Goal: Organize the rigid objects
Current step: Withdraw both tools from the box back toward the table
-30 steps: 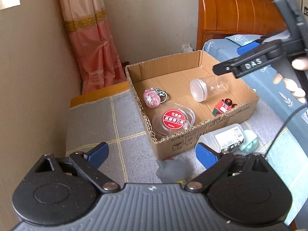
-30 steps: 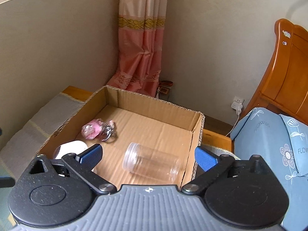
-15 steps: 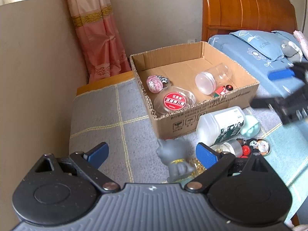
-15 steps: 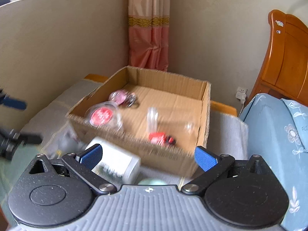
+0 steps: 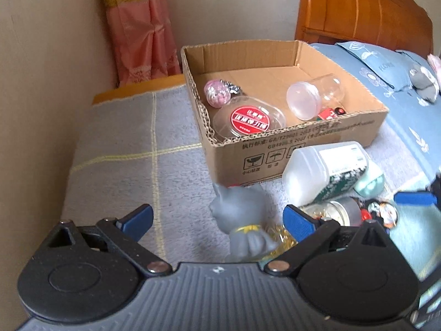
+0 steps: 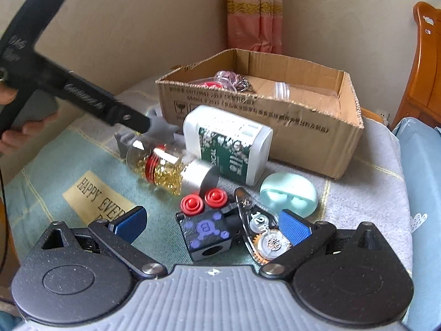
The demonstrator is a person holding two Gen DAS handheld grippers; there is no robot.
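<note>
The cardboard box (image 5: 300, 149) sits on the bed blanket (image 5: 132, 149), holding a clear jar (image 5: 314, 96) lying down. Just before it stands a grey cat figure (image 5: 242, 220), between the left gripper's (image 5: 217, 220) just-widened jaws, untouched. The right gripper (image 6: 212, 223) gapes empty over a black cube (image 6: 206, 234).

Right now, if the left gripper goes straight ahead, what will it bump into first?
Probably the grey cat figure. It stands between the open left gripper fingers, nearer than the cardboard box, though depth is hard to judge.
</note>
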